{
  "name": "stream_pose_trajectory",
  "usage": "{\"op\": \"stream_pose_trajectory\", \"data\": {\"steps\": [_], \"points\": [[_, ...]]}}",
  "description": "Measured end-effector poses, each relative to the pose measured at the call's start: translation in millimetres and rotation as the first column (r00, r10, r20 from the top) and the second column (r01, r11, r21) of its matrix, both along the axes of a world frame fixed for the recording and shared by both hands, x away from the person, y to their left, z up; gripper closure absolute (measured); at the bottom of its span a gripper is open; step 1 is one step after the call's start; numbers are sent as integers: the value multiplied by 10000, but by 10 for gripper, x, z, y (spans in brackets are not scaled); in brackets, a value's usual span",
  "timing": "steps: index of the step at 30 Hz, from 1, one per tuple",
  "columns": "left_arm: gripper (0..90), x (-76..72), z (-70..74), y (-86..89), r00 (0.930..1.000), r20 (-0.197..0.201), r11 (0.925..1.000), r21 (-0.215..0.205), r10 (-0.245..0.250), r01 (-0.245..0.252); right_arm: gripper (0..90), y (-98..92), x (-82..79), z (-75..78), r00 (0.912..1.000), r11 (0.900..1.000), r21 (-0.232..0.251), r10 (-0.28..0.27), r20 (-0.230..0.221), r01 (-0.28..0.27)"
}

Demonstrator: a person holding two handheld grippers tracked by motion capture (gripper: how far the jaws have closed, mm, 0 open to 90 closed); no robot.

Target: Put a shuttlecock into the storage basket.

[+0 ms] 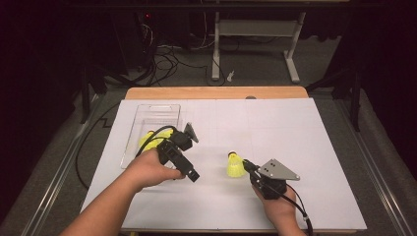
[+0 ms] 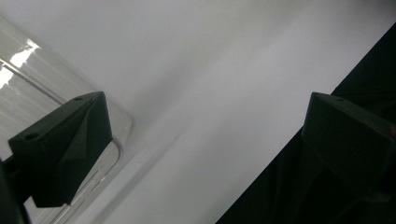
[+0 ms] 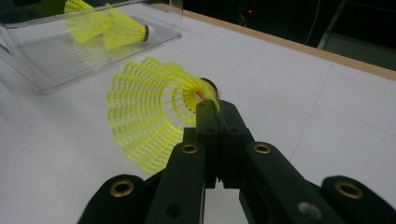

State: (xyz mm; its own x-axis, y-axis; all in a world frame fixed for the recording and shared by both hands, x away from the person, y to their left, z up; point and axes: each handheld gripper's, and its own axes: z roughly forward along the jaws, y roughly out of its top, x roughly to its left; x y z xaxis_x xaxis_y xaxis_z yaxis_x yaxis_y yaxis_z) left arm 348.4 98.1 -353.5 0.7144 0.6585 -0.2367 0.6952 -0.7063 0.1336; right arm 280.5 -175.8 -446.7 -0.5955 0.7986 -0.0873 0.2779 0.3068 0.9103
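— Two grippers over the white table [image 1: 305, 147]. What's the right gripper [image 1: 246, 166] got?

— A yellow shuttlecock [image 1: 235, 166]. In the right gripper view the jaws are pressed tight together on the edge of its mesh skirt [image 3: 149, 121], close to the cork [image 3: 208, 85]. The skirt fans out to the left of the jaws there, and its lower edge looks to be at or just above the table.

— Where's that on the table?

— In the high view, a little right of the middle, toward the near edge, well apart from the tray [image 1: 147, 129].

— And the tray?

— Clear plastic, at the left of the table. Two more yellow shuttlecocks [image 3: 108, 28] lie in it on their sides, close together, seen in the right gripper view.

— The left gripper [image 1: 193, 174]?

— Its jaws stand wide apart with nothing between them. The left gripper view looks down on bare table, with the tray's rounded corner [image 2: 122, 122] beside one jaw. From above, the hand [image 1: 150, 169] holds it just at the tray's near right corner, jaws pointing toward the middle of the table.
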Motion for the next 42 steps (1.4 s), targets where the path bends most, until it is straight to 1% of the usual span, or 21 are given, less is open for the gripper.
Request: {"op": "stream_pose_trajectory", "data": {"steps": [7,9,11,16,22,24,27,29,30,33,37,41,42], "points": [[28,-8,-25,-82,9998,-34,9998,-29,-191,191,900,-10,-4,-28,10000,9999,90,-65,-55,66],[38,-12,-41,-106,9999,45,9999,-10,-121,121,900,-5,-8,-33,10000,10000,43,-32,-57,32],[41,-14,-62,-128,9997,22,9997,41,-242,241,900,4,-4,-42,10000,10000,5,26,-63,-26],[41,-14,-113,-186,9996,-93,9996,-89,-253,252,900,26,-5,-49,10000,10000,21,52,-68,-52],[46,-13,-159,-279,9991,-191,9992,-136,-386,384,900,50,-15,-44,9999,9999,75,90,-60,-89],[47,-12,-170,-314,9988,-175,9989,-78,-460,459,899,58,-17,-40,9999,9999,56,109,-62,-109],[62,-5,-184,-358,9990,-135,9990,-146,-426,424,899,80,-17,-43,9999,9999,76,132,-3,-132],[72,-3,-197,-389,9988,-123,9988,-152,-471,469,899,96,-20,-44,9999,9998,103,148,-51,-147],[76,-6,-206,-407,9991,-106,9990,-174,-419,417,899,102,-21,-43,9998,9998,102,181,-63,-181],[87,1,-229,-447,9987,-261,9986,-305,-435,427,899,125,-25,-44,9997,9997,118,210,-79,-209],[111,6,-230,-498,9985,-199,9980,-387,-516,508,899,148,-26,-45,9997,9997,112,237,-54,-236],[137,18,-230,-537,9991,-172,9981,-476,-398,390,899,172,-25,-46,9996,9996,91,270,-55,-270],[147,22,-231,-543,9989,-217,9982,-447,-405,395,899,180,-27,-46,9996,9996,77,286,-71,-286]]}}
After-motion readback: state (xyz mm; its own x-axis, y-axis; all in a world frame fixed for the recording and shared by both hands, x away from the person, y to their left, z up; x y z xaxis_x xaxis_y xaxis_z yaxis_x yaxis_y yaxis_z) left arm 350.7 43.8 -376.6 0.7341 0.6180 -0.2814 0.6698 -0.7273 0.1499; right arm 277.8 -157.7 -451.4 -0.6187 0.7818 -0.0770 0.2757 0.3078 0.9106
